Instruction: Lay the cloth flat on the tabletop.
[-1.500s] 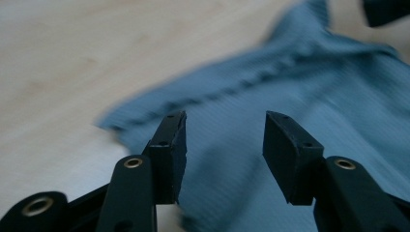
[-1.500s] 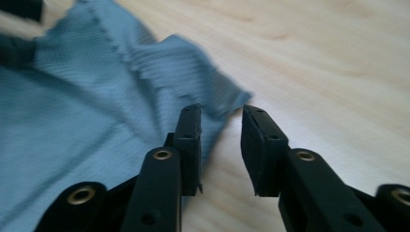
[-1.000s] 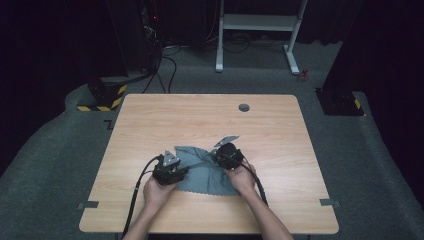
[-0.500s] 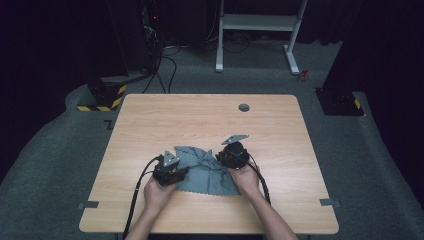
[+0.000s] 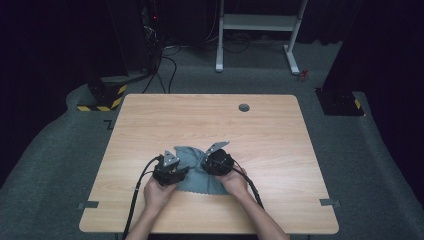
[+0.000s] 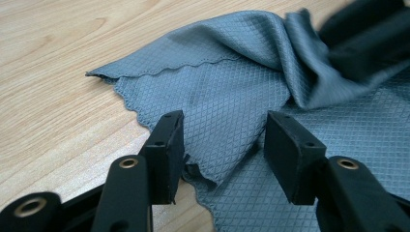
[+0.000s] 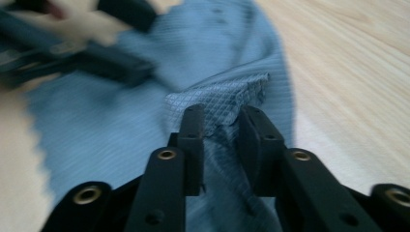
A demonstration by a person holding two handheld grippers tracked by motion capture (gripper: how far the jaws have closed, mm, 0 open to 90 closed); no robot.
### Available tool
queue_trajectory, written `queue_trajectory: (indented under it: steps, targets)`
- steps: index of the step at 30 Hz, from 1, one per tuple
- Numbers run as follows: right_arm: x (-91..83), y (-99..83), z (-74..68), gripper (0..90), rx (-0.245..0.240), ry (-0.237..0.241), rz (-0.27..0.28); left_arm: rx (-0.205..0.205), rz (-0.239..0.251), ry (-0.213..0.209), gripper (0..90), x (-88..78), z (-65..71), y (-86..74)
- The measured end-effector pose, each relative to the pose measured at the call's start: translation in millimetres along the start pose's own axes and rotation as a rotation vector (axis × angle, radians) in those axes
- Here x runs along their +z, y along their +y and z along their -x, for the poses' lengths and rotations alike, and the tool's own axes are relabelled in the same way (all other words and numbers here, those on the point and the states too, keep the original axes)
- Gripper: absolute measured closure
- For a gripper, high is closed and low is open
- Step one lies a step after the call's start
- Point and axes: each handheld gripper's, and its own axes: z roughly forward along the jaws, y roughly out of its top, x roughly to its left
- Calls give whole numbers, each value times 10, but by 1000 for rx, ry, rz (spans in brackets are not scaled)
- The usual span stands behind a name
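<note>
Right gripper (image 7: 220, 130) first: its jaws have just been opening, now a narrow gap apart with a raised fold of the grey cloth (image 7: 212, 104) between them, no pad pressing it. In the left gripper view, the left gripper (image 6: 222, 137) stands spread wide over a flat corner of that cloth. From the high view, cloth (image 5: 195, 170) lies lower centre on the wooden table (image 5: 280, 150), both hands (image 5: 157, 192) at its near edge.

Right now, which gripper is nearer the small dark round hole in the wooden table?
Right. The right gripper, jaws just opening with the grey-blue woven cloth between them, sits nearer, below the hole; the left gripper lies farther down-left, at the cloth's edge.
</note>
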Motion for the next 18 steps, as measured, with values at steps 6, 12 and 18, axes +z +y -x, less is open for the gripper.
queue_trajectory:
  steps: [6, 12, 18]
  targets:
    - [-203, -147, 6, 746, -61, 2, -5, 0, 0, -1, 492, 0, -1, 0]
    - [-220, -92, 254, 686, 116, -61, 64, 0, -1, -1, 492, 0, -1, 0]
    - [-79, 30, 282, 641, 178, -27, 89, 0, -1, -1, 492, 0, -1, 0]
